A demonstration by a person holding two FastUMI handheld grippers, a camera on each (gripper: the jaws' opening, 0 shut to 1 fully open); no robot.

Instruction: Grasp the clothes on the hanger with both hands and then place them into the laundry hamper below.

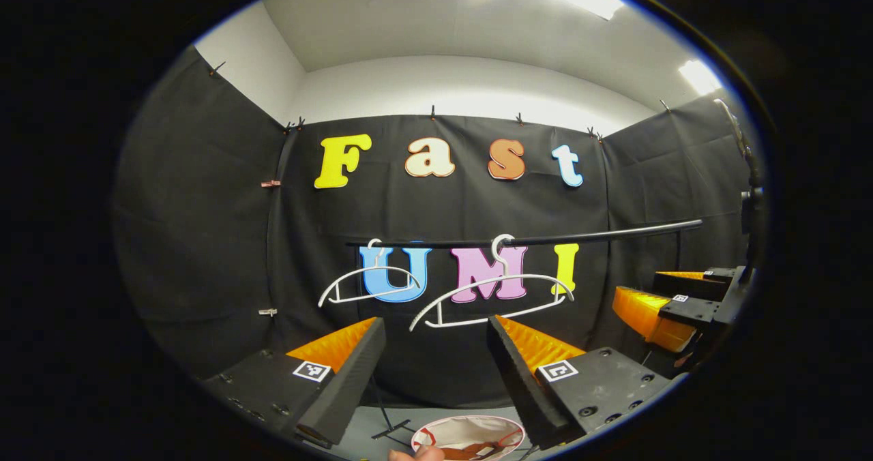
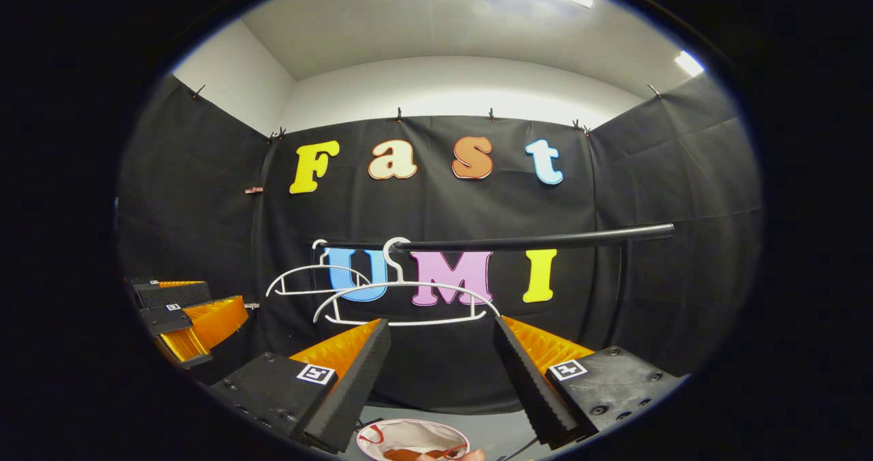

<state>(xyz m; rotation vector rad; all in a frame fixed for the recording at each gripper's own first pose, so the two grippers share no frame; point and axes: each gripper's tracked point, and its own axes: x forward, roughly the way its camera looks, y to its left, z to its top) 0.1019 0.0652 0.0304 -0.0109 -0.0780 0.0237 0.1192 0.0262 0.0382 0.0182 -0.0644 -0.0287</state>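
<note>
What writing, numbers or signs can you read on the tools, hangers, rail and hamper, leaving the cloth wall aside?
Left hand-held gripper: small square black-and-white marker tags on its fingers, a coded pattern with no words.
Right hand-held gripper: matching square tags, no words.
White plastic hangers, black rail, round white laundry hamper: no text to be seen.

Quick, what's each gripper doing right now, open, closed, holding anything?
Left gripper: open, holding nothing, aimed at the bare hangers.
Right gripper: open, holding nothing.
</note>
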